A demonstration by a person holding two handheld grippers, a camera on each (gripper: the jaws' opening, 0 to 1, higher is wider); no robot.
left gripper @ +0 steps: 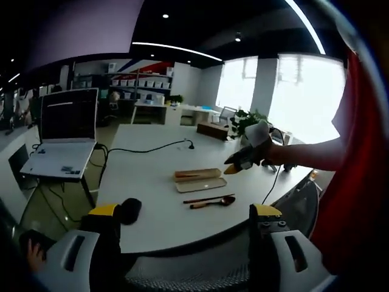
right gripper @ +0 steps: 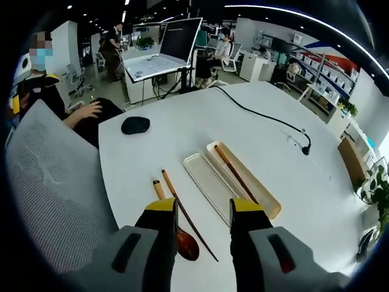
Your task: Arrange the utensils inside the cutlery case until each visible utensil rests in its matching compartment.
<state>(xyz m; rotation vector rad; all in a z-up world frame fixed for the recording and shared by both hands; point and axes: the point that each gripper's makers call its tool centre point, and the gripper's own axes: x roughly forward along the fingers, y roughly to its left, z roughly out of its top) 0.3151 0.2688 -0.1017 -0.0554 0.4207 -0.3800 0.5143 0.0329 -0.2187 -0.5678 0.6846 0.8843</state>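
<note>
while the right gripper (right gripper: 203, 213) hangs over the white table (right gripper: 182, 121) w/ jaws apart, gripping nothing, the wooden spoon (right gripper: 176, 226) lies just below it, bowl toward the gripper, handle pointing away. a dark chopstick (right gripper: 188, 219) lies alongside, touching or nearly so, running roughly parallel. next over sits the cutlery case (right gripper: 252, 182), its long axis about the same way; one chopstick-like stick (right gripper: 236, 173) rests inside. the pale lid (right gripper: 209, 179) lies flat against the case's side. left gripper (left gripper: 185, 213) is back at the table edge, jaws wide, nothing between them. a black mouse (right gripper: 135, 125) sits well apart from the case.
</note>
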